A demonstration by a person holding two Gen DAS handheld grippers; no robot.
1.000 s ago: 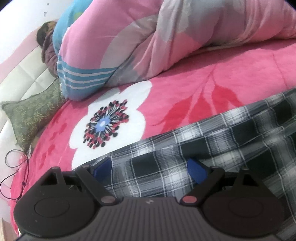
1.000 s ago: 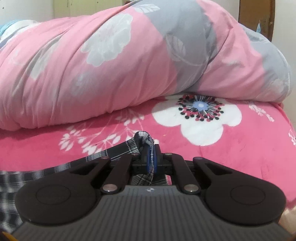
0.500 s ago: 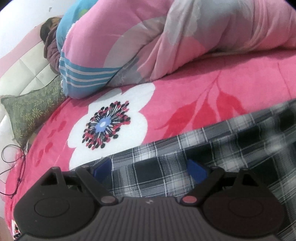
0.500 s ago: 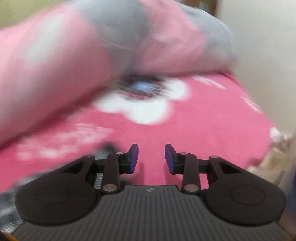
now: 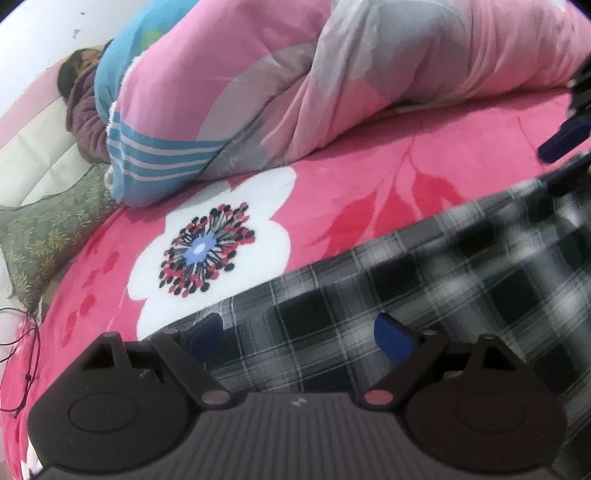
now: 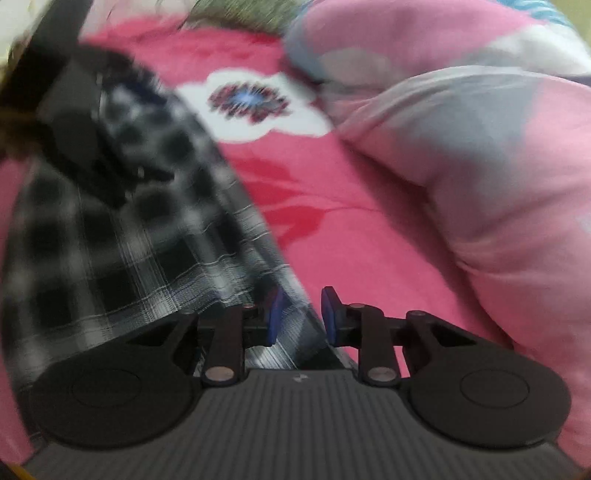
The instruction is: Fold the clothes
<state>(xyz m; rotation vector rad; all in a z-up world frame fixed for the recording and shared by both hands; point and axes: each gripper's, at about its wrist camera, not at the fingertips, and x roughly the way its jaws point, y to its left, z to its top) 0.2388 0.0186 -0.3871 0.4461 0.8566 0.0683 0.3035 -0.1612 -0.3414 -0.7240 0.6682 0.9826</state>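
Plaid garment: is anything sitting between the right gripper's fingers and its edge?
Nothing visible. The right gripper is closing with the plaid garment edge already in the gap between its fingers, pads not yet pressing it. Only bare pink bedspread lies beside it.

Right wrist view smeared by motion throughout: plaid cloth [image 6: 122, 236] checks run together at far left, flower [image 6: 251, 99] print fuzzy, dark shape [image 6: 74, 140] over the cloth at far left too blurred to name. Green streak [image 6: 243, 11] at the top edge unreadable. Left wrist view: cloth [image 5: 424, 295] cut off by the right and near edges, blurred toward the far right. Blue pad [image 5: 565, 140] and black piece at the right edge mostly out of frame. Dark bundle [image 5: 85, 114] far left half hidden behind the quilt [image 5: 295, 92]. Cord [image 5: 26, 339] cut by the left edge.
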